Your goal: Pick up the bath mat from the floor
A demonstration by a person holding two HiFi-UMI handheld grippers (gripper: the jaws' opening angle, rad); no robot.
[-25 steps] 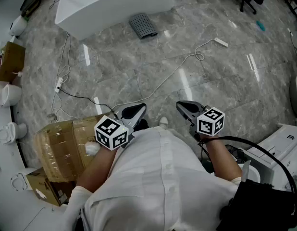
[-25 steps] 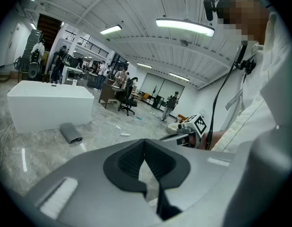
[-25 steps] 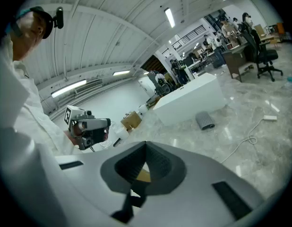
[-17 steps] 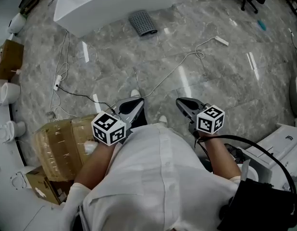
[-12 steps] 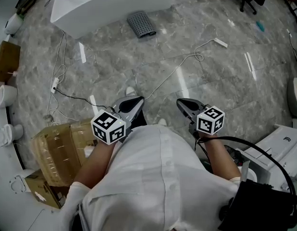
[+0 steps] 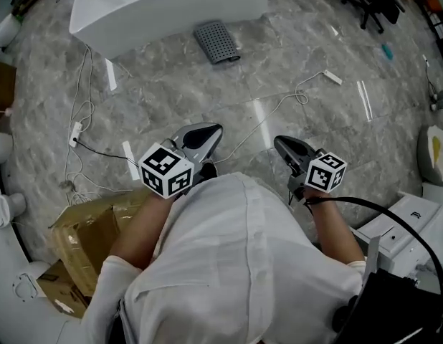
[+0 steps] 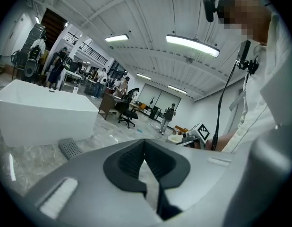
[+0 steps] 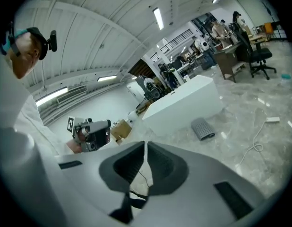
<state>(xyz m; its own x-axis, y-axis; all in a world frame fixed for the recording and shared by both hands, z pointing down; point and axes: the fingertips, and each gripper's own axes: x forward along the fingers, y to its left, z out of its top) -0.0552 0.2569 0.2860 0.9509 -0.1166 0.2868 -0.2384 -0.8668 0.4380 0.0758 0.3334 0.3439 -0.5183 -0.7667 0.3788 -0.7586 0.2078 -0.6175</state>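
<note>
Grey marble floor, open workshop hall. The bath mat, grey and perforated, lies flat just beside the white bathtub, well ahead of my jaws. A white cable crosses the floor between. My left gripper and right gripper sit side by side, jaws pressed together, both empty.

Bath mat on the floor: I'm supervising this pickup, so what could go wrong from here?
The white cable trails across the glossy marble floor between the person and the grey perforated bath mat: a trip hazard. Both the left tongs and right tongs are shut and empty, so reaching the flat-lying mat like that would probably just push it.
</note>
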